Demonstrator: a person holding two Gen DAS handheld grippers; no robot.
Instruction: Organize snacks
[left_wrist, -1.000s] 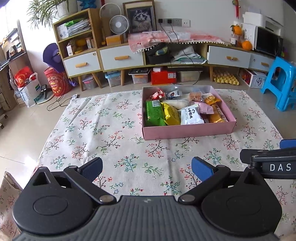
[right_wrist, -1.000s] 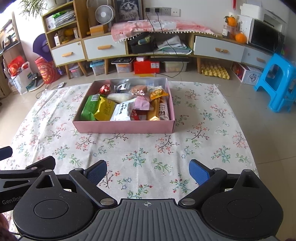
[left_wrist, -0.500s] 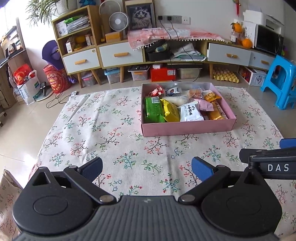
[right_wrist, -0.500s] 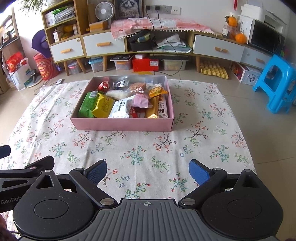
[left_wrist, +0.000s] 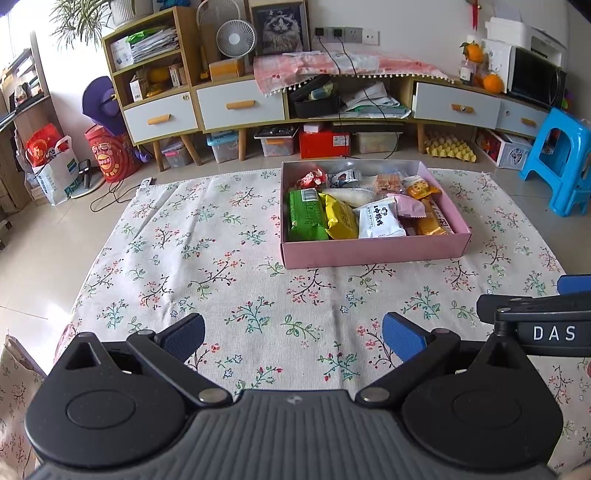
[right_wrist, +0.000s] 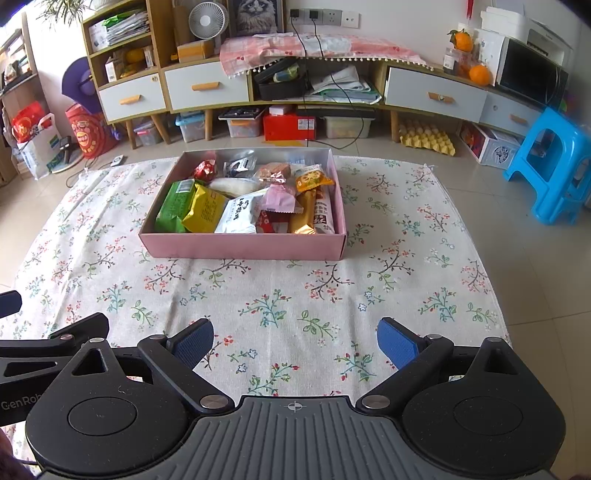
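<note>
The floral cloth (right_wrist: 280, 295) covers the worktop and is loose, so a low-dragging tool could ruck it and shift what stands on it. The pink box (right_wrist: 243, 251) sits on it toward the far side, holding all the snacks visible; none lies outside it. Being light card, it would likely slide if a packet were tugged sideways rather than lifted.

Nearer than the box, well short of it, the right gripper (right_wrist: 294, 345) and left gripper (left_wrist: 293, 338) hang above the cloth, each with jaws wide apart and holding nothing.

Inside the box the packets overlap. The green packet (right_wrist: 173, 206) lies at the left wall and the yellow packet (right_wrist: 203, 214) leans on it; a pinch there may catch both, or slip on smooth film. The white pouch (right_wrist: 238, 216) partly covers a red wrapper whose kind I cannot read. Anything under the heap is hidden, and the small wrappers at the box's far wall are too small to identify.
</note>
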